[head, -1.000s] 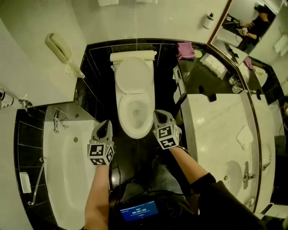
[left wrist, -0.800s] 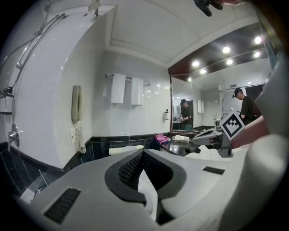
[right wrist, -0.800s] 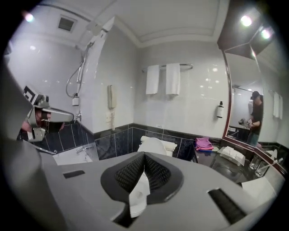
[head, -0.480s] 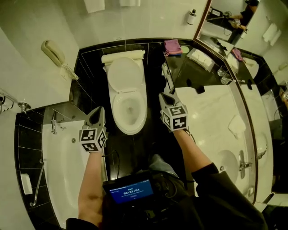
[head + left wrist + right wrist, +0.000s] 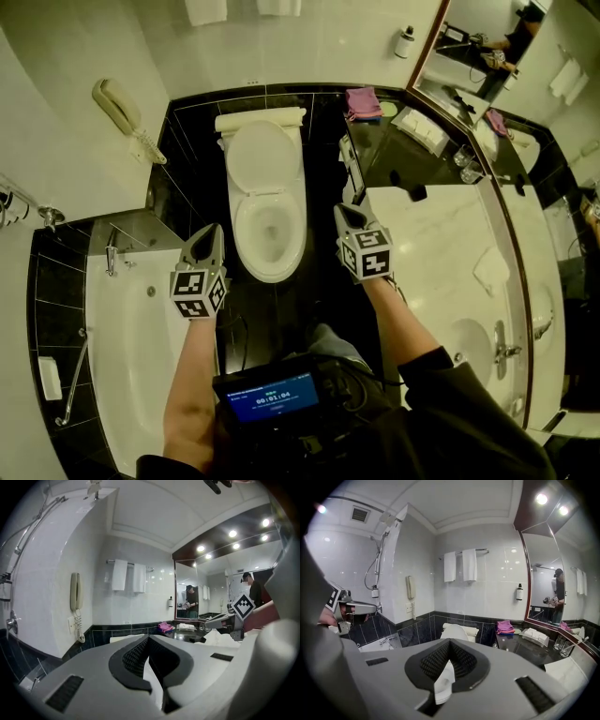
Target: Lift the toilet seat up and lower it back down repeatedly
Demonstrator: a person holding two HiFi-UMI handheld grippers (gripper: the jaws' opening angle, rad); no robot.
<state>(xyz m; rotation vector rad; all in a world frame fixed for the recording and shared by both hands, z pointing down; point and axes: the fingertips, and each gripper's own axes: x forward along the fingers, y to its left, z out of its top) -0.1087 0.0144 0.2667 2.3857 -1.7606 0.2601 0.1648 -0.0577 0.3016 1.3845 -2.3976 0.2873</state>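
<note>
The white toilet [image 5: 267, 202] stands against the dark tiled back wall. Its lid [image 5: 264, 157] leans upright against the tank, and the bowl's ring [image 5: 269, 267] lies open below it. My left gripper [image 5: 208, 240] hovers to the left of the bowl, apart from it, jaws shut and holding nothing. My right gripper [image 5: 349, 216] hovers to the right of the bowl, also shut and empty. In the left gripper view the jaw tips [image 5: 148, 639] meet. The right gripper view shows its tips [image 5: 449, 641] closed, with the toilet [image 5: 457, 632] beyond them.
A bathtub [image 5: 141, 356] fills the left side, with a wall phone [image 5: 117, 103] above it. A white counter [image 5: 441, 272] with a basin sits at the right under a mirror. A pink cloth [image 5: 363, 101] lies on the dark shelf. A screen device [image 5: 272, 398] hangs at the person's chest.
Both grippers have drawn back from the bowl's front rim and risen. The right one swung out to the right. Over the last half second they hardly moved.
</note>
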